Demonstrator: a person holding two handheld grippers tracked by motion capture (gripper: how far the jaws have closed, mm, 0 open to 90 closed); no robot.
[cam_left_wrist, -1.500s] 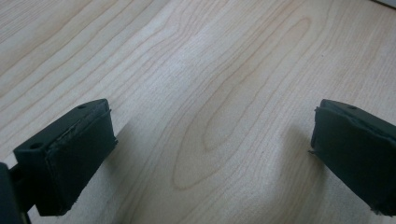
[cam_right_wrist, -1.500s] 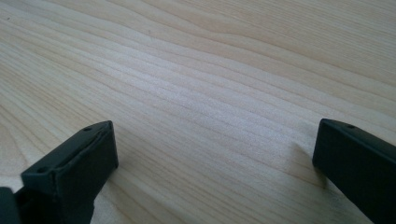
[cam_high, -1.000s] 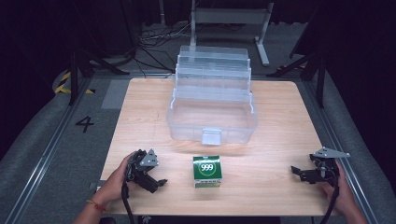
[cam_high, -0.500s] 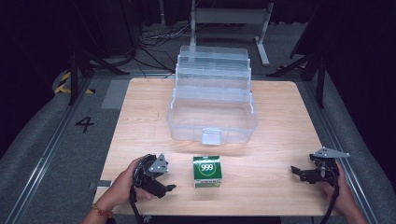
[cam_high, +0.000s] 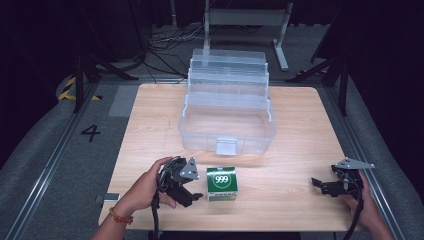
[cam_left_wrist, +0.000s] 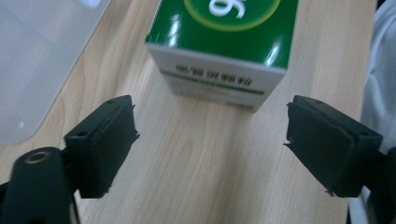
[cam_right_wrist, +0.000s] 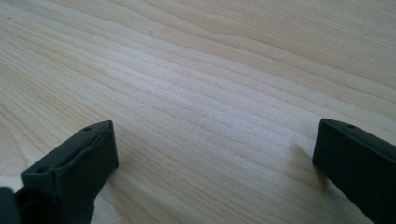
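A green and white box (cam_high: 222, 183) marked 999 lies on the wooden table (cam_high: 300, 145) near its front edge. My left gripper (cam_high: 195, 189) hangs just left of the box, pointing at it. In the left gripper view its jaws (cam_left_wrist: 210, 126) stand open, the box (cam_left_wrist: 224, 46) lying a little ahead of the pads, untouched. Those jaws have just been closing a little, with nothing between them. At the front right my right gripper (cam_high: 320, 186) rests low over bare wood, and in the right gripper view it (cam_right_wrist: 215, 140) is open and holds nothing.
A clear plastic toolbox (cam_high: 227, 115) with its stepped trays folded open stands in the middle of the table, just behind the green box. A metal stand (cam_high: 245, 20) and cables are on the floor beyond the table's far edge.
My left gripper has moved right toward the green box and risen off the table. The right gripper and the box have stayed in place.
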